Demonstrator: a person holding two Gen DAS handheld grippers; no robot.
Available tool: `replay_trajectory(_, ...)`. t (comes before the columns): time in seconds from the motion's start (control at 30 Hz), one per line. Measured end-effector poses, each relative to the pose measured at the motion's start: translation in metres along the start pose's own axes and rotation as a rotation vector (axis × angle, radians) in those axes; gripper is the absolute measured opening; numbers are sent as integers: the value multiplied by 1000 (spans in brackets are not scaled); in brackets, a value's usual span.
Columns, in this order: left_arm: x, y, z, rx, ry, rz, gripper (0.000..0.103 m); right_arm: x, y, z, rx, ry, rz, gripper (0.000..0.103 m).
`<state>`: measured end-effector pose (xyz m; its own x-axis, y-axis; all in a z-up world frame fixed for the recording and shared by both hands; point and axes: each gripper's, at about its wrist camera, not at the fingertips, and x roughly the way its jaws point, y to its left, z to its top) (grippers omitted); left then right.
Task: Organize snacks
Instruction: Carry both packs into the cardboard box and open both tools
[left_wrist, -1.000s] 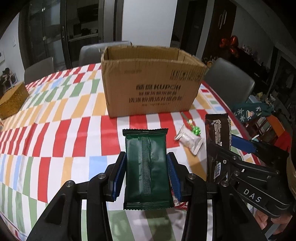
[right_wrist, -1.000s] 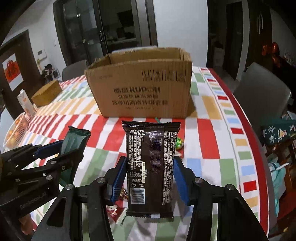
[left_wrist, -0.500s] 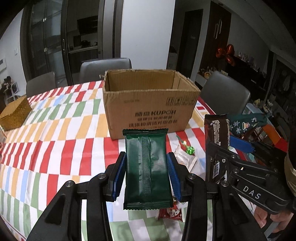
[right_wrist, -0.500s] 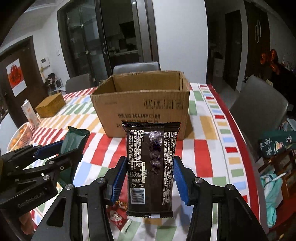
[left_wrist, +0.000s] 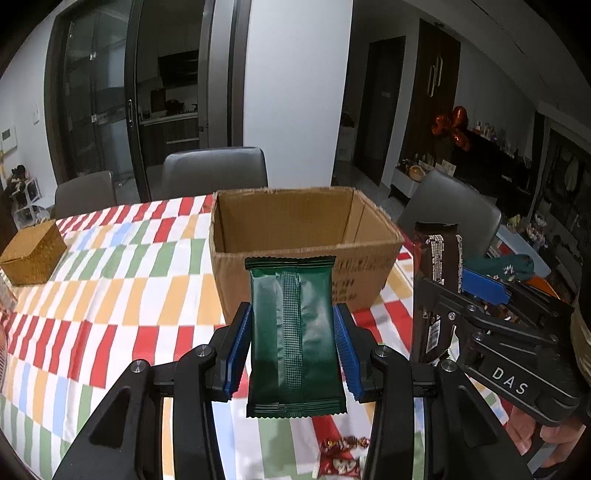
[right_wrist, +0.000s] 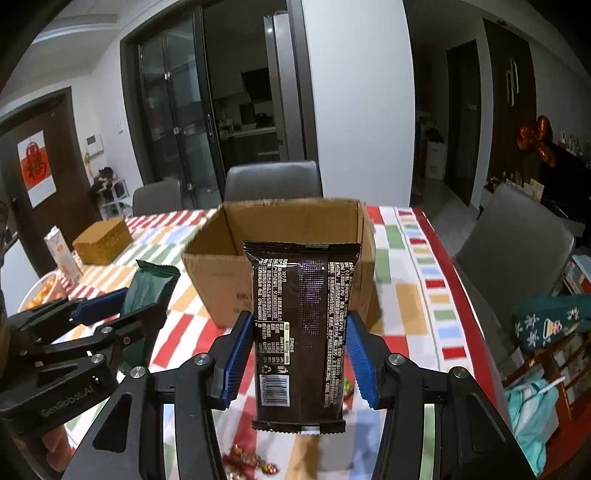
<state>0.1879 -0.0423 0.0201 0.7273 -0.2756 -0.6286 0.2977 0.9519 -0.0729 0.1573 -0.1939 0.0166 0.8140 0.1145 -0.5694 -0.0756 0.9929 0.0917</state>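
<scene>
So the left tongs (left_wrist: 292, 345) are clamped on a green snack pack (left_wrist: 294, 339), blue pads pressed against both long edges. The pack stands upright between them, top edge sticking out toward 12 o'clock and bottom edge hanging below the pads, off the surface (left_wrist: 110, 295). Right behind it at 12 o'clock is the open cardboard box (left_wrist: 303, 236), with its front wall partly covered by the pack.

The right tongs (right_wrist: 299, 354) are doing the same thing with a dark brown snack pack (right_wrist: 301, 332): gripped on both sides, upright, barcode end down, and the box (right_wrist: 221, 280) sits straight behind at 12 o'clock. From the right wrist camera the left tongs (right_wrist: 122, 306) and the green pack (right_wrist: 147, 284) show up at about 9 o'clock; from the left one the right tongs (left_wrist: 476, 306) with the brown pack (left_wrist: 437, 266) are at 3 o'clock.

Down on the striped cloth, at roughly 6 o'clock under the green pack, there's a small red-wrapped snack (left_wrist: 341, 456), probably candy, it's too blurry to be sure. A woven brown box (left_wrist: 31, 254) sits off at 10 o'clock.
</scene>
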Motion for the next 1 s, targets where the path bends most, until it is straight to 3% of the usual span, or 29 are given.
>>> replay_trajectory(0.53,20,13,63,28,-43,44,43,22,-3,61,-20,-74,-24,51)
replay_trajectory(1.0,42,28,105,-9,-52,21,43,43,0,105,-34,-88,-27,51)
